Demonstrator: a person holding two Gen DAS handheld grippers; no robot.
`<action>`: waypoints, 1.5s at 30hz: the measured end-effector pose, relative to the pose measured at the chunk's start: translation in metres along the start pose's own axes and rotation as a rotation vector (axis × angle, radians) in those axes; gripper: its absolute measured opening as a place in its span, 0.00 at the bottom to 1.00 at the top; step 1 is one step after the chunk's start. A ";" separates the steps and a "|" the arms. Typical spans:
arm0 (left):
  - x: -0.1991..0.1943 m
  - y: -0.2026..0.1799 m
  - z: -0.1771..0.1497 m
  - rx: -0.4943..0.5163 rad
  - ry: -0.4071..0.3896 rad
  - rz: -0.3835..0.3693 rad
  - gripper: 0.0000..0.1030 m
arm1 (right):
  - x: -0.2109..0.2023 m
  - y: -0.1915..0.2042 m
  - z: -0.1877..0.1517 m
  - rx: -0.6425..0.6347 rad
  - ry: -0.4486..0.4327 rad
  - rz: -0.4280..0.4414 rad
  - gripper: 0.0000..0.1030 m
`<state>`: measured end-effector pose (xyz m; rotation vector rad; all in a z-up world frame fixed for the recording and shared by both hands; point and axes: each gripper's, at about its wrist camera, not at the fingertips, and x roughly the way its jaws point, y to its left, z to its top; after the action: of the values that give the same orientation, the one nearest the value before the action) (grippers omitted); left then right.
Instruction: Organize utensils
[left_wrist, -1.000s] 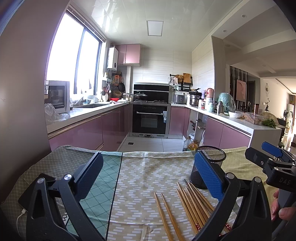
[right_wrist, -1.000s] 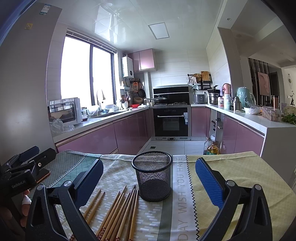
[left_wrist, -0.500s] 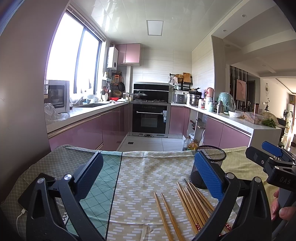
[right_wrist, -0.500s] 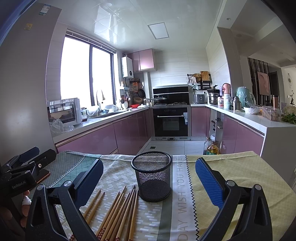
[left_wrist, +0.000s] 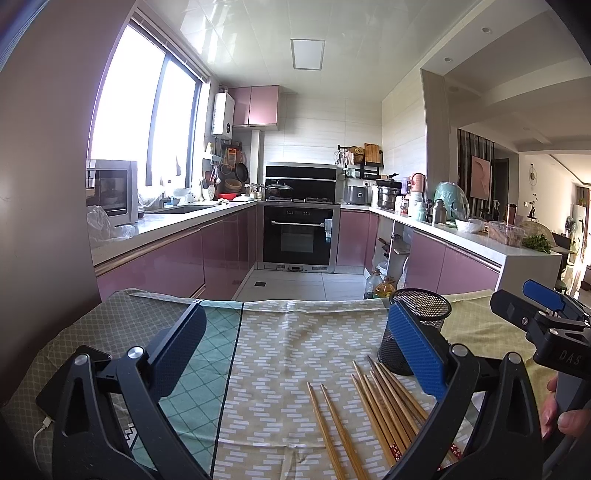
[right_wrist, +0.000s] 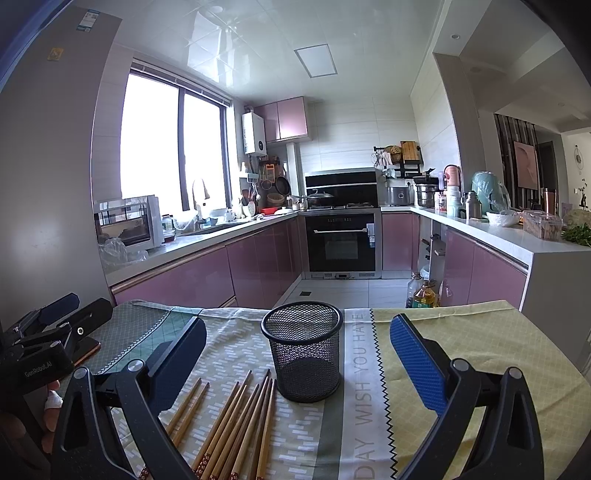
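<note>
The left gripper (left_wrist: 295, 354) is held low over the table, pointing toward the kitchen, with its two fingers spread wide and nothing between them. The right gripper (right_wrist: 299, 354) is held in the same way, level and forward, its jaws also wide apart and empty. A hand (left_wrist: 563, 411) is partly seen at the right edge of the left wrist view, holding the handle of the right gripper. The wooden chopsticks (right_wrist: 236, 417) lie flat on the patterned tablecloth (left_wrist: 295, 332), below the right gripper and toward its left finger; two of them lie a little apart to the left of the main bundle. In the left wrist view the chopsticks (left_wrist: 380, 402) are near the right finger. Just behind their far ends stands the black mesh holder (right_wrist: 304, 356), upright and empty, between the fingers of the right gripper. Beyond the table is the kitchen with pink cabinets (right_wrist: 258, 258) and a black oven (right_wrist: 341, 242).
</note>
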<state>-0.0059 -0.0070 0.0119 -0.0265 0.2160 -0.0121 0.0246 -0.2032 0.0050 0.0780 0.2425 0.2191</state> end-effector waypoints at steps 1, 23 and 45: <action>0.000 0.000 0.000 -0.001 0.000 -0.001 0.94 | 0.000 0.001 0.000 0.001 0.002 0.000 0.94; 0.027 0.009 -0.018 0.027 0.176 -0.051 0.93 | 0.041 0.003 -0.018 -0.046 0.249 0.065 0.94; 0.085 -0.006 -0.086 0.189 0.606 -0.197 0.52 | 0.097 0.006 -0.076 -0.068 0.652 0.154 0.43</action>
<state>0.0590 -0.0169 -0.0903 0.1467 0.8168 -0.2390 0.0961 -0.1718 -0.0906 -0.0462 0.8797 0.4037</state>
